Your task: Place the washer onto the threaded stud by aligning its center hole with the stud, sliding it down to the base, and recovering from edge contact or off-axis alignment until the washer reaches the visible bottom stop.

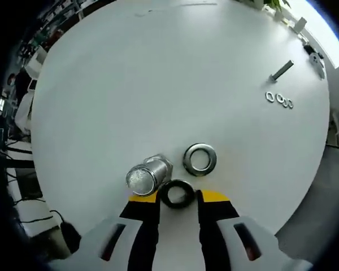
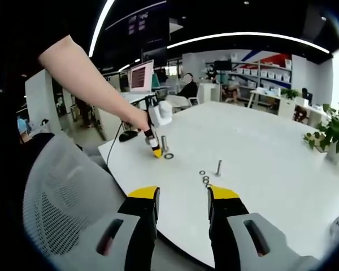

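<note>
A thick threaded stud stands upright on the white table; I look down on its top. My left gripper holds a dark washer flat between its yellow-tipped jaws, just right of the stud and off its axis. A silver washer lies flat on the table beside the stud. In the right gripper view, a person's arm holds the left gripper tilted down next to the stud and the silver washer. My right gripper hovers open near the table's edge.
A small bolt and three small washers sit further along the table; in the right gripper view the bolt stands upright. A grey mesh chair is at the left. A potted plant stands at the right.
</note>
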### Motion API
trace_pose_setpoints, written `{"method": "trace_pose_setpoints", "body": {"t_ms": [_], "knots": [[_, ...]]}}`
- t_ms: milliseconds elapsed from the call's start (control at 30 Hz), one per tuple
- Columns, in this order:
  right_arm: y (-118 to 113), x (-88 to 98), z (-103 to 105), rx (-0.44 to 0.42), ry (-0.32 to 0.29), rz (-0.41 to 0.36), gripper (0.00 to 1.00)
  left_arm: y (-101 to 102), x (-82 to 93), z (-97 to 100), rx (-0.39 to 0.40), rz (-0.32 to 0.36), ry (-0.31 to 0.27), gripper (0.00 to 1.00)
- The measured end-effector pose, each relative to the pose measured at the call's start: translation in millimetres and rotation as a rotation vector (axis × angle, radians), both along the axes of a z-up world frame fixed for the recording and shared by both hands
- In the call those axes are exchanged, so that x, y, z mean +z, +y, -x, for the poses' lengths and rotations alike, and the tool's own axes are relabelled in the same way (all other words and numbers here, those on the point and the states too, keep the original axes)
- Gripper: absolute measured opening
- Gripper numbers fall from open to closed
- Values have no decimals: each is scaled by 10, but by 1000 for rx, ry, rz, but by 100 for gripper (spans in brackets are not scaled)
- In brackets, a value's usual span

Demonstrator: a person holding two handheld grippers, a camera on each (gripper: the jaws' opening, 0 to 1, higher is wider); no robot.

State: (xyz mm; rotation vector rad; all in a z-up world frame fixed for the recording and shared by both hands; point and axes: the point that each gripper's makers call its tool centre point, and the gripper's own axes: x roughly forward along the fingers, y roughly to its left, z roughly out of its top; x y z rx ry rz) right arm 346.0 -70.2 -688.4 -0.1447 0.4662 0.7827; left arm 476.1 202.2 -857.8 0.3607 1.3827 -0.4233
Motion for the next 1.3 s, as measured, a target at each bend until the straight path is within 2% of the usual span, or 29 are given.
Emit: {"method": "trace_pose_setpoints", "body": {"t_ms": [67, 200, 233, 267, 300, 333, 367, 400, 433, 500, 567, 700, 833, 900, 1067, 1167, 1300], "knots": [[-3, -1, 0, -1, 0, 1, 36, 5, 3, -31, 16, 4, -12, 23], [-5, -6, 0, 1, -2, 8, 36, -19, 6, -31, 0, 5, -43, 20], [-5, -5, 1, 0, -3, 8, 36, -32, 2, -29, -13, 17, -46, 15], [-7, -4, 1, -1, -3, 8, 36, -35, -1, -25, -19, 17, -48, 6], [-10, -2, 0, -3, -4, 7, 36, 8, -27, 43, -90, -14, -9, 0], [-10, -3, -1, -4, -3, 7, 36, -45, -24, -58, -115, 14, -62, 0], [-7, -3, -3, -2, -2, 7, 36, -14, -13, -19, -63, 8, -37, 0], [-6, -3, -4, -1, -3, 8, 36, -16, -15, -39, -52, 12, -34, 0], [-7, -3, -5, -1, -4, 10, 36, -26, -14, -43, -61, 26, -29, 1], [-7, -1, -3, -2, -3, 7, 36, -100, 18, 8, -20, 67, -13, 6], [-9, 0, -6, -3, -4, 7, 36, -87, -5, 17, -56, 64, -40, 7], [-2, -10, -2, 2, 0, 10, 36, -89, -14, 23, -46, 72, -52, 9], [-1, -15, -3, 3, 2, 12, 36, -72, 6, 92, -52, 49, -45, 16], [-8, -11, -5, -1, 1, 10, 36, -21, 6, 147, -50, 37, -36, 22], [-8, -4, -6, -3, -1, 8, 36, 124, 21, 277, -24, 31, -19, 28], [-11, -1, -10, -4, -3, 7, 36, 138, 15, 367, -20, 25, -6, 30], [-9, -2, -8, -3, -3, 7, 36, 170, 19, 376, -23, 19, -10, 29]]}}
